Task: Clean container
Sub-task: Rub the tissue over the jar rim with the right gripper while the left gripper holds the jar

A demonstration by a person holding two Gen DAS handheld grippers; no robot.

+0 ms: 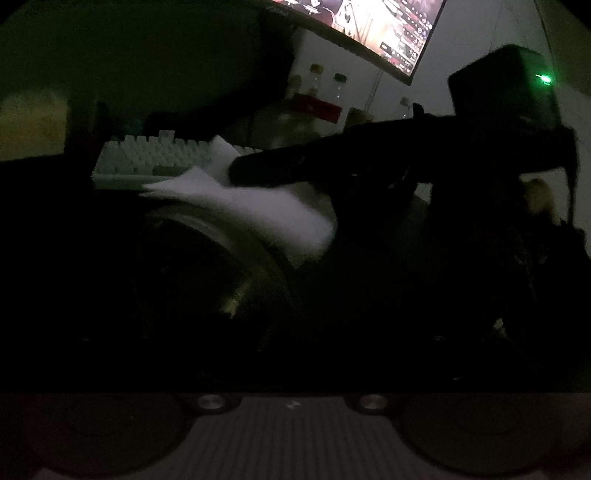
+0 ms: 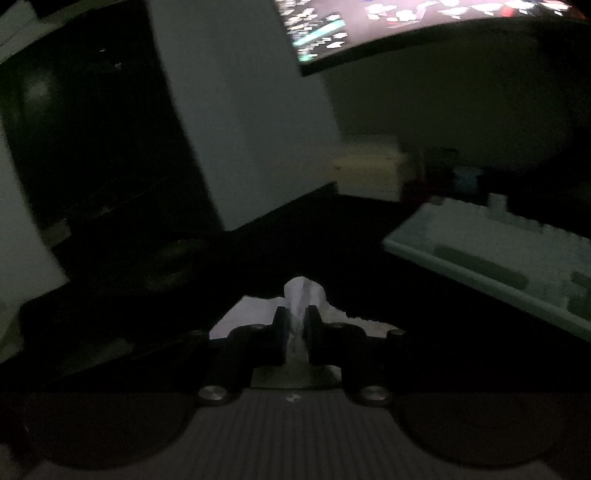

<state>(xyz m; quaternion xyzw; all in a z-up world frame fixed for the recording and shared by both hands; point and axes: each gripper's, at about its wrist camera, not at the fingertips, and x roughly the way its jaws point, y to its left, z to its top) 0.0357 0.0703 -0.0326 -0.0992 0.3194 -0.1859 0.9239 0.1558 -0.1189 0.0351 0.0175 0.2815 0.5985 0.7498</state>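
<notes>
The scene is very dark. In the left wrist view a round container (image 1: 229, 266) with a faintly shining rim sits close to the camera. A white tissue (image 1: 258, 206) lies over its upper right rim. The right gripper (image 1: 240, 168) reaches in from the right as a dark shape and holds that tissue. In the right wrist view the right gripper (image 2: 295, 325) is shut on the white tissue (image 2: 303, 291), which sticks up between its black fingers (image 2: 280, 332). My left gripper's fingers are lost in darkness; I cannot tell if they hold the container.
A white keyboard (image 1: 159, 155) (image 2: 498, 251) lies behind the container. A lit monitor (image 1: 376, 29) (image 2: 406, 22) hangs above. A black speaker with a green light (image 1: 506, 85) stands at the right. Small bottles (image 1: 317, 85) stand near the wall.
</notes>
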